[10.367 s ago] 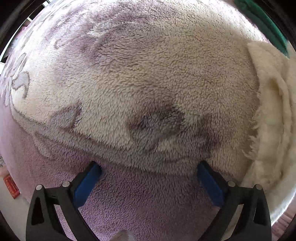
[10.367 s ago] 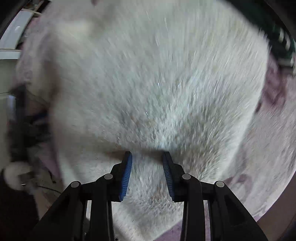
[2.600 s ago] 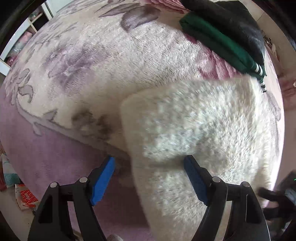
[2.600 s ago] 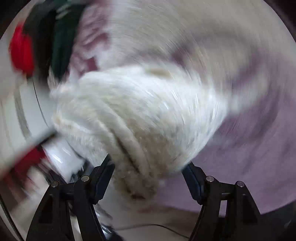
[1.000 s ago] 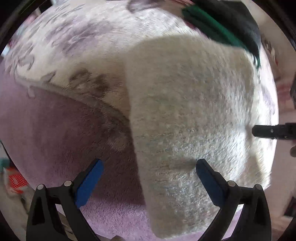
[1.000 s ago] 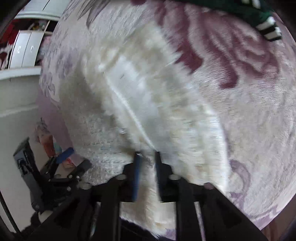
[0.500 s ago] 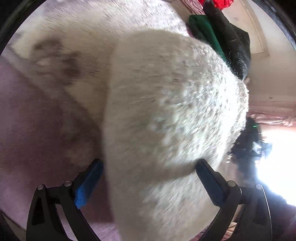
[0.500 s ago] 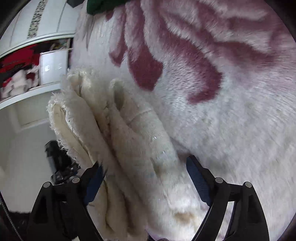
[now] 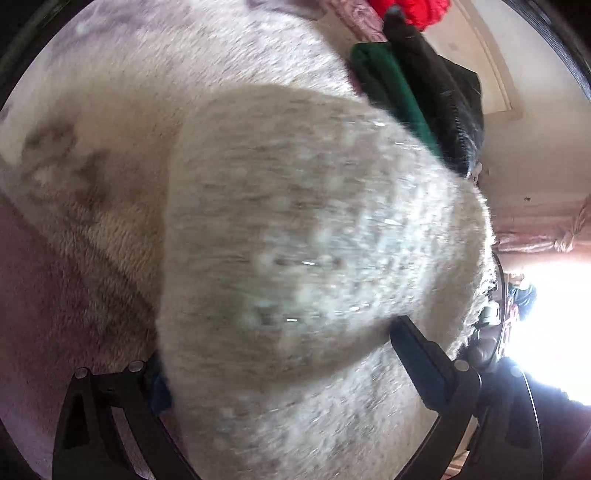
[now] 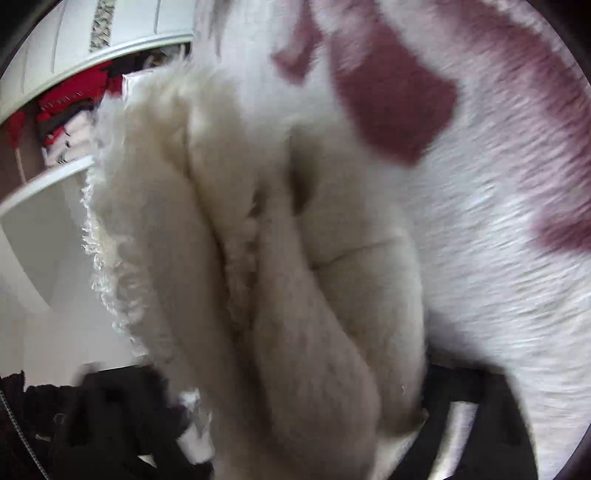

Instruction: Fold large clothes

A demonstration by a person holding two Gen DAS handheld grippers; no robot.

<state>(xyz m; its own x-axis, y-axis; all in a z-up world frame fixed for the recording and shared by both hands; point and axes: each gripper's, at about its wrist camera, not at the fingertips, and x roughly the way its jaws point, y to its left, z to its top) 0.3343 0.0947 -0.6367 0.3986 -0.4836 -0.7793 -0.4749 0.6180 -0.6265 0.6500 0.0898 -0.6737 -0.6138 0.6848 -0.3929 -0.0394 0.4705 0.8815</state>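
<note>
A thick folded cream fleece garment [image 9: 295, 258] fills the left wrist view and bulges between the wide-spread fingers of my left gripper [image 9: 280, 354], lifted off the floral bed blanket [image 9: 92, 110]. In the right wrist view the same garment's stacked folds [image 10: 277, 295] sit between the spread fingers of my right gripper [image 10: 295, 406]; the fingers [image 10: 465, 413] are blurred and mostly hidden by fleece. Both grippers hold the bundle from opposite sides with jaws wide apart.
Folded green [image 9: 391, 81] and black [image 9: 443, 92] clothes and something red [image 9: 417, 14] lie at the far edge of the bed. A white wardrobe shelf with red clothes [image 10: 62, 110] is at left. The blanket's maroon flower pattern [image 10: 399, 92] lies to the right.
The folded fleece bundle has been raised off the blanket and moved toward the stacked clothes. Both views have tilted and come closer to the garment, which now hides more of the fingers.
</note>
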